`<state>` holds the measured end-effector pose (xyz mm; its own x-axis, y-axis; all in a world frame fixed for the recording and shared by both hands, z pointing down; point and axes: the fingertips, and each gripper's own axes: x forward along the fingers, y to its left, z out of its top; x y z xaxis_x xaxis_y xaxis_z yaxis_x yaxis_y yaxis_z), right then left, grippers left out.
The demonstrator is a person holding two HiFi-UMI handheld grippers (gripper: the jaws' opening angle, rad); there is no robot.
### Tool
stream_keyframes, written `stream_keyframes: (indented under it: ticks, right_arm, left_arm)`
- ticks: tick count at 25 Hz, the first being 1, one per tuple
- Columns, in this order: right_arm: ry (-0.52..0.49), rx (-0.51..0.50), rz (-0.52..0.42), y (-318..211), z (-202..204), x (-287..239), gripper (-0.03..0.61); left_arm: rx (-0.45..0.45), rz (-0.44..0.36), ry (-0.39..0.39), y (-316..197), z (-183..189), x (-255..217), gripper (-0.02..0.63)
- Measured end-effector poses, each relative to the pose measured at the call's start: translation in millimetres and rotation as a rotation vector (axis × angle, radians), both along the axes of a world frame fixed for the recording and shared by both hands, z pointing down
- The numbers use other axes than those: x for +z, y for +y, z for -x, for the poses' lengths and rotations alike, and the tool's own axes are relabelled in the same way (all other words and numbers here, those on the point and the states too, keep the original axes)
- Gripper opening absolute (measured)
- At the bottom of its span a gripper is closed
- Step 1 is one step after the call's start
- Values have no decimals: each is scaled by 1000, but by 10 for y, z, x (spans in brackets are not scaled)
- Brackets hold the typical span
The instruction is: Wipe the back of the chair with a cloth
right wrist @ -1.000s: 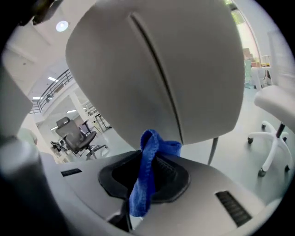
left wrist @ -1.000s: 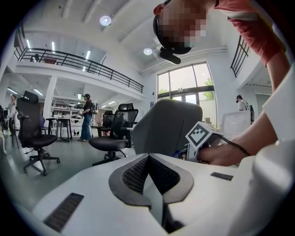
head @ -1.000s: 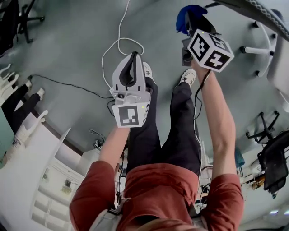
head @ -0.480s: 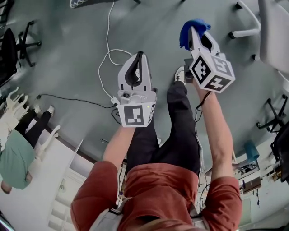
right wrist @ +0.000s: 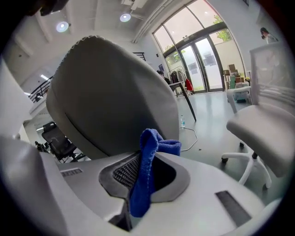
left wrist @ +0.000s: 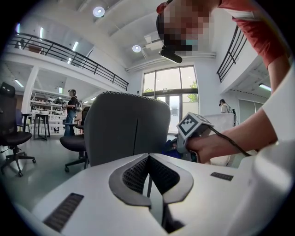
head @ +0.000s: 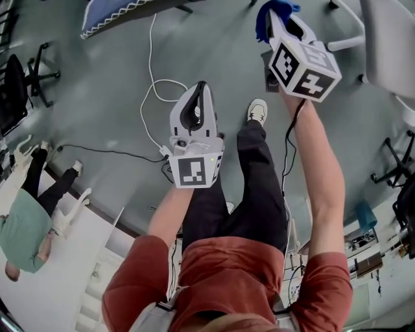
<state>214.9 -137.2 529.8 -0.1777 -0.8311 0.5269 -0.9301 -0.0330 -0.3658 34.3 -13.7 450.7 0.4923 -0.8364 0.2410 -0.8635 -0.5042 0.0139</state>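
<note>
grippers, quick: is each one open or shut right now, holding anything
left gripper: shut, nothing between its jaws.
right gripper: shut on the blue cloth.

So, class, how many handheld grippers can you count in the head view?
2. The left gripper is at centre, its claw shut and empty; the right gripper is at upper right, its claw shut on a blue cloth.

left gripper near, left of right gripper; cloth between the right jaws; chair back just behind it; second chair far right.
</note>
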Motion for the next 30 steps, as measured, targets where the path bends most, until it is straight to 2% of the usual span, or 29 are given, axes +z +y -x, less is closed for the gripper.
stream_keyframes:
  ticks: [4, 9, 12, 16, 20, 26, 30]
  right_arm:
    - [58, -37, 0, -295, -47, -46, 60]
    - [127, -63, 7, -285, 9, -39, 60]
    - [127, -104, 7, -291, 145, -35, 60]
    - [110, -93, 1, -350, 336, -112, 60]
    - [113, -138, -2, -381, 633, -100, 60]
    - [106, -213, -6, -460, 1350, -105, 60]
    - [107, -186, 6, -517, 1588, -96, 61]
  left_arm:
    - [-5, 8, 4, 35, -25, 44, 14]
    - [-6, 15, 12, 25, 50, 37, 14]
    - [-28, 19, 10, 67, 167, 52, 14]
    - [-49, 49, 6, 147, 353, 103, 14]
    - [-73, 50, 5, 192, 564, 93, 14]
    - [-135, 65, 1, 230, 1112, 156, 14]
    - [-175, 58, 12, 229, 1417, 133, 14]
